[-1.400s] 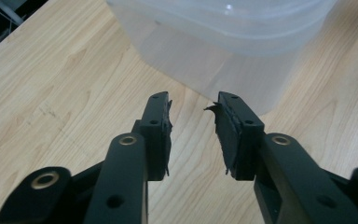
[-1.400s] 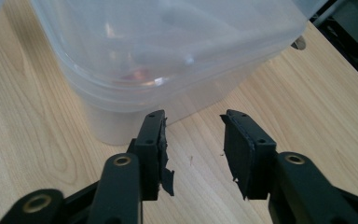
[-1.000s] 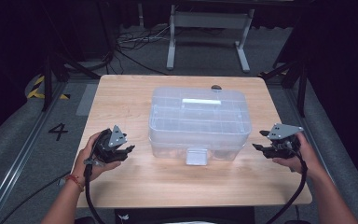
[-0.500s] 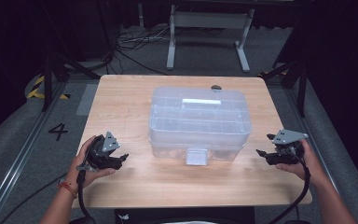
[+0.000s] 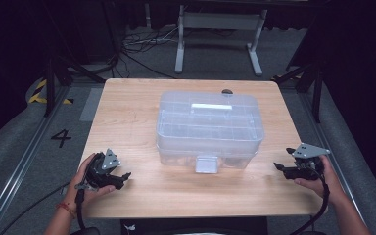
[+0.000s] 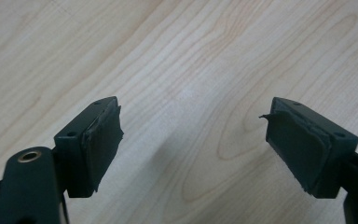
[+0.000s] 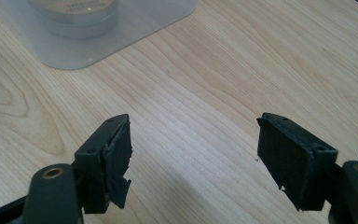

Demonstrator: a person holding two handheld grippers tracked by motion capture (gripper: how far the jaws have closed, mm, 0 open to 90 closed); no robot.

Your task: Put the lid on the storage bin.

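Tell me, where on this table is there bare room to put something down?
Bare wood lies along the table left of the clear plastic box, in a narrower strip right of it, and across the near edge between the left gripper and right gripper. The middle is crowded by the box.

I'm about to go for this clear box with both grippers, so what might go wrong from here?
1. The pads on the right gripper look torn, so a grip on the smooth clear box may slip.
2. The left gripper sits low over the table; its open jaws could scrape the wood.
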